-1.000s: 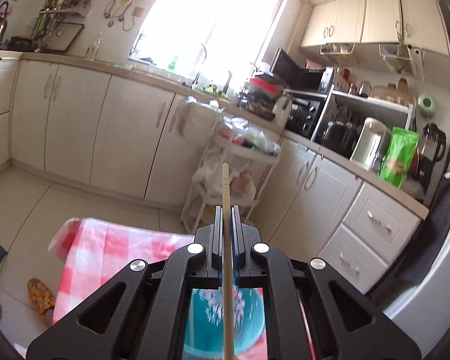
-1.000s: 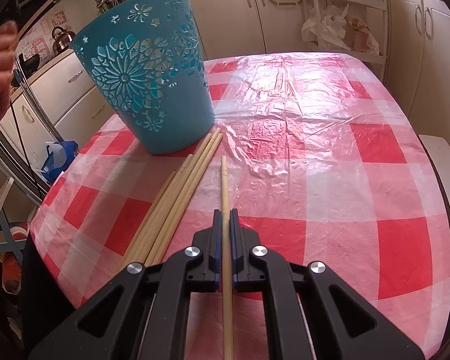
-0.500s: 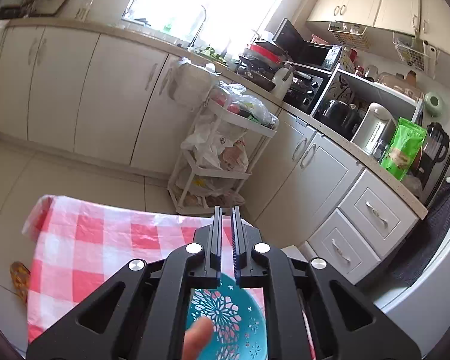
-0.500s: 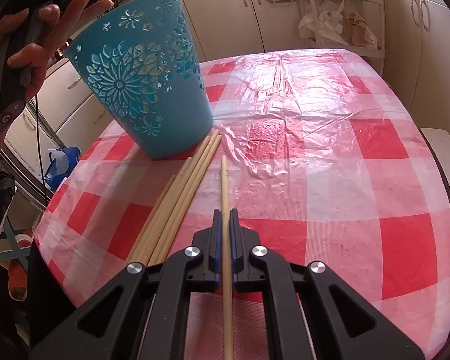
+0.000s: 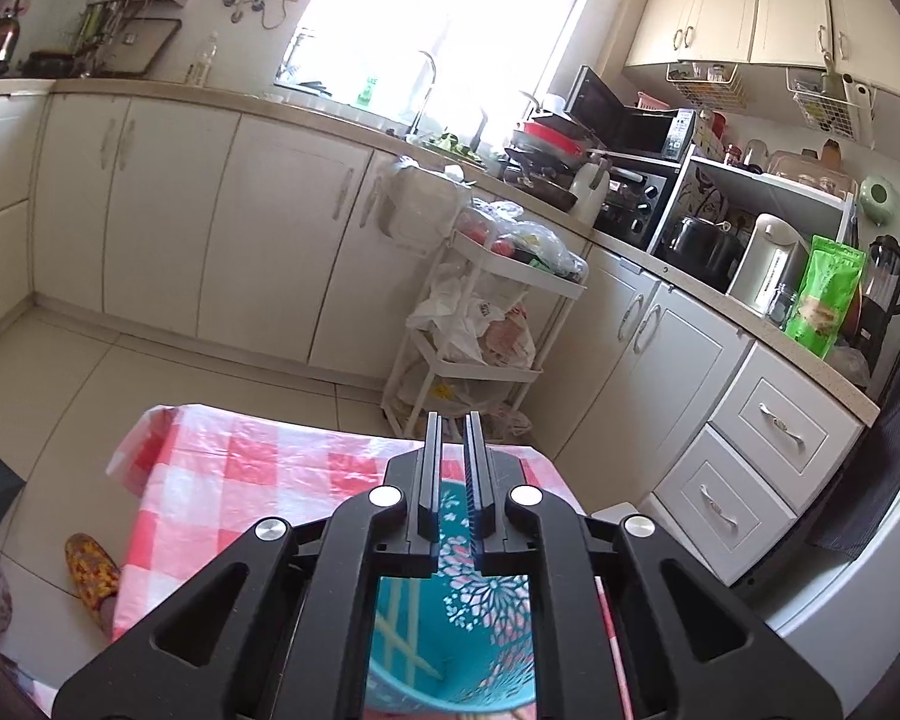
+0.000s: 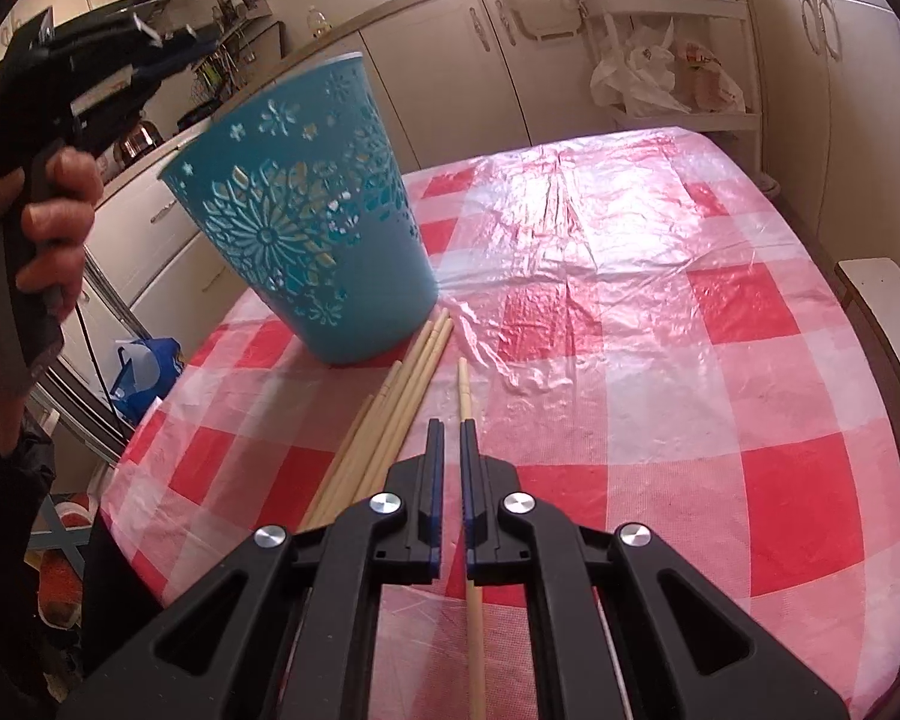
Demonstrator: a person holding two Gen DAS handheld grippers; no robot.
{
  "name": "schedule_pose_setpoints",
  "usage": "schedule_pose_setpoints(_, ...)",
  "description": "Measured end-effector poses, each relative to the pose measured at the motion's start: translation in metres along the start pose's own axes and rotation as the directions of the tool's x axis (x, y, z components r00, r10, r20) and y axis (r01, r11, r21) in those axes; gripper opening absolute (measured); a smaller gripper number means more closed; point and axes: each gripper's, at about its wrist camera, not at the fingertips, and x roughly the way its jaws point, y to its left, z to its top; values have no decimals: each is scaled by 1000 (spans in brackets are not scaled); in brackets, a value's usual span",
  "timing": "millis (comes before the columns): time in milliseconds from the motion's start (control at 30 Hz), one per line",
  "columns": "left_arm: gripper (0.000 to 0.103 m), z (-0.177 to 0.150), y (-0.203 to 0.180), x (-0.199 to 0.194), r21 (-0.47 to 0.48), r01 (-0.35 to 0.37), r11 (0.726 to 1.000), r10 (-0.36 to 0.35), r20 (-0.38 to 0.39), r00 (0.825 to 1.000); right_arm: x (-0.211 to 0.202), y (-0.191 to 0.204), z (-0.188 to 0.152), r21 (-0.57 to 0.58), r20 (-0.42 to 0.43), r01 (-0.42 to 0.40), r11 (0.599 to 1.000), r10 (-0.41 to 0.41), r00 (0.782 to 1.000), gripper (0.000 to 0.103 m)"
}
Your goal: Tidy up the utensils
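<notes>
A teal cut-out basket (image 6: 306,228) stands on the red-checked tablecloth (image 6: 660,360). My left gripper (image 6: 192,39), held in a hand, hovers above its rim. In the left wrist view that gripper (image 5: 453,420) has its jaws a thin slit apart with nothing between them. Below it is the basket's mouth (image 5: 468,630), with chopsticks (image 5: 399,630) inside. My right gripper (image 6: 448,426) is low over the table, shut on one chopstick (image 6: 463,384). That chopstick sits skewed against the right finger. Several loose chopsticks (image 6: 390,420) lie beside it, pointing at the basket's foot.
A white trolley (image 5: 486,324) with plastic bags stands past the table's far end, in front of cream cabinets. A blue bag (image 6: 144,372) and a patterned slipper (image 5: 93,564) lie on the floor at the left. A white seat (image 6: 882,300) is at the table's right edge.
A second ago the left gripper held a chopstick over the basket; the chopstick has left its jaws. In the right gripper the chopstick has skewed towards the right finger.
</notes>
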Motion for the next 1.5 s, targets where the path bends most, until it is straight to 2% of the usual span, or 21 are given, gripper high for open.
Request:
schedule_pose_setpoints(100, 12, -6, 8, -13, -6, -35, 999, 35, 14, 999, -17, 3, 10, 14, 67, -39, 999, 38, 997, 6)
schedule_pose_setpoints(300, 23, -24, 31, -33, -68, -76, 995, 76, 9, 997, -50, 13, 38, 24, 200, -142, 990, 134, 971, 6)
schedule_pose_setpoints(400, 23, -34, 38, -37, -81, -84, 993, 84, -8, 996, -48, 19, 46, -4, 169, -127, 992, 126, 978, 6)
schedule_pose_setpoints(433, 23, -38, 40, -39, -84, -84, 993, 84, -14, 996, -40, 22, 46, -26, 117, -103, 994, 106, 988, 7)
schedule_pose_setpoints(467, 23, -42, 41, -40, -86, -84, 993, 83, -20, 996, -30, 24, 45, -44, 60, -80, 996, 83, 995, 10)
schedule_pose_setpoints(533, 23, -50, 44, -40, -93, -83, 992, 80, -37, 996, -14, 25, 37, -70, -11, -26, 997, 25, 1000, 43)
schedule_pose_setpoints(567, 23, -53, 45, -40, -97, -82, 992, 78, -45, 996, -6, 27, 33, -101, -30, 17, 995, -21, 999, 43)
schedule_pose_setpoints(667, 23, -63, 47, -39, -102, -84, 991, 78, -62, 995, 16, 33, 26, -176, -82, 80, 981, -95, 992, 36)
schedule_pose_setpoints(767, 23, -71, 50, -39, -100, -99, 990, 92, -71, 993, 39, 33, 19, -226, -147, 122, 967, -158, 977, 20)
schedule_pose_setpoints(800, 23, -72, 50, -39, -98, -104, 990, 98, -71, 993, 45, 32, 15, -250, -168, 139, 958, -185, 968, 9)
schedule_pose_setpoints(867, 30, -75, 51, -42, -87, -129, 988, 123, -63, 990, 46, 35, 10, -300, -153, 168, 939, -221, 963, 6)
schedule_pose_setpoints(933, 38, -78, 51, -45, -74, -151, 986, 147, -60, 987, 37, 34, 10, -272, -124, 164, 948, -204, 971, 6)
schedule_pose_setpoints(1000, 41, -81, 51, -45, -72, -162, 984, 157, -64, 985, 15, 28, 17, -183, -56, 121, 976, -133, 989, 6)
schedule_pose_setpoints(1067, 43, -87, 54, -45, -83, -168, 982, 162, -72, 984, -19, 29, 33, -110, 86, 37, 993, -27, 996, 6)
schedule_pose_setpoints(1133, 43, -92, 57, -46, -97, -167, 981, 159, -84, 984, -55, 37, 53, -95, 257, -68, 993, 91, 962, 6)
schedule_pose_setpoints(1167, 43, -94, 58, -46, -105, -167, 980, 158, -89, 983, -74, 43, 65, -104, 347, -107, 989, 137, 928, 6)
schedule_pose_setpoints(1233, 43, -98, 58, -46, -118, -170, 978, 160, -94, 983, -103, 58, 88, -133, 500, -145, 980, 192, 845, 6)
schedule_pose_setpoints(1300, 43, -101, 57, -46, -134, -172, 976, 160, -96, 982, -123, 74, 115, -165, 633, -152, 975, 223, 741, 6)
schedule_pose_setpoints(1400, 43, -104, 56, -49, -151, -176, 973, 164, -88, 983, -129, 96, 141, -199, 752, -141, 970, 244, 612, 6)
schedule_pose_setpoints(1467, 43, -105, 55, -50, -153, -178, 972, 166, -89, 982, -118, 104, 153, -207, 775, -147, 967, 254, 579, 6)
schedule_pose_setpoints(1500, 43, -105, 55, -50, -153, -180, 972, 168, -89, 982, -109, 105, 159, -203, 773, -159, 966, 258, 580, 6)
